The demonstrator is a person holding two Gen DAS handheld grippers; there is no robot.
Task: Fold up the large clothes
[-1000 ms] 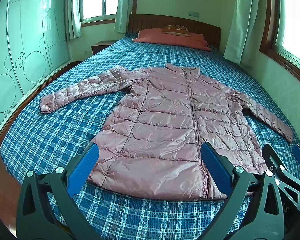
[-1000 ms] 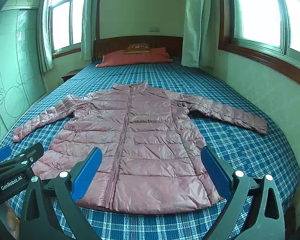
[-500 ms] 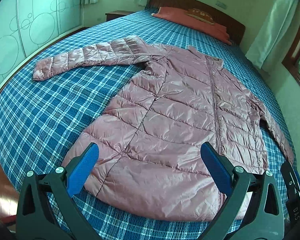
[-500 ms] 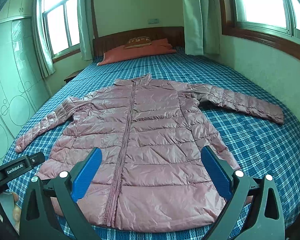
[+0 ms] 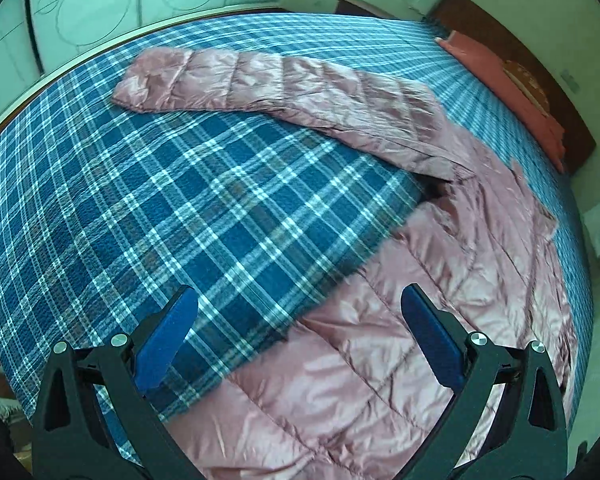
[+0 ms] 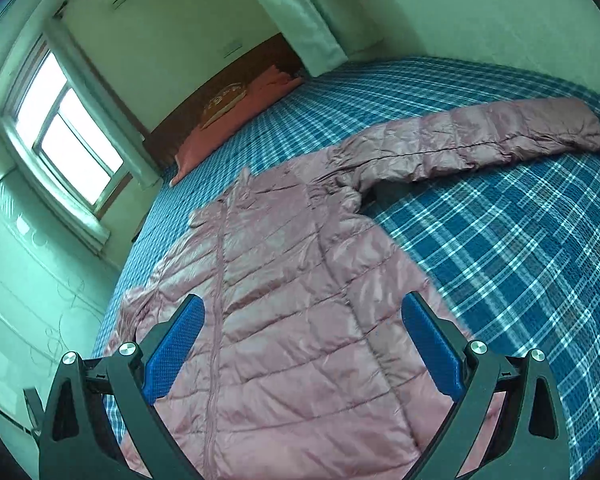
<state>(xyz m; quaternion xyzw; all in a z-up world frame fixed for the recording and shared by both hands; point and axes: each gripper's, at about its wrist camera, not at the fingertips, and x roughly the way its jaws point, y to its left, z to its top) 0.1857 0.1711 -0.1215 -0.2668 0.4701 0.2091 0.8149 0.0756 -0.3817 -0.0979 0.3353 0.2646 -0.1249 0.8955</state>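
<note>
Lying spread out flat, front up and zipped, a shiny dusty-pink quilted puffer jacket [image 6: 300, 312] covers much of a bed dressed in a blue-and-white plaid sheet [image 5: 172, 216]. In the left wrist view the left tool [image 5: 300, 322] hangs above the jacket's lower side edge, its blue-padded fingers [image 5: 168, 340] spread wide and holding nothing; one finger sits over bare sheet, the other over the quilted body. The jacket's one sleeve [image 5: 268, 88] stretches out across the plaid toward the bed's edge. In the right wrist view the right tool [image 6: 302, 332] hovers over the jacket's lower front, fingers likewise spread wide apart and empty, with the zipper line running up just beside the left pad. The other sleeve [image 6: 480, 140] lies extended sideways on the sheet. At the head of the bed rests a coral-red pillow [image 6: 236, 120] against a dark wooden headboard [image 6: 260, 64].
</note>
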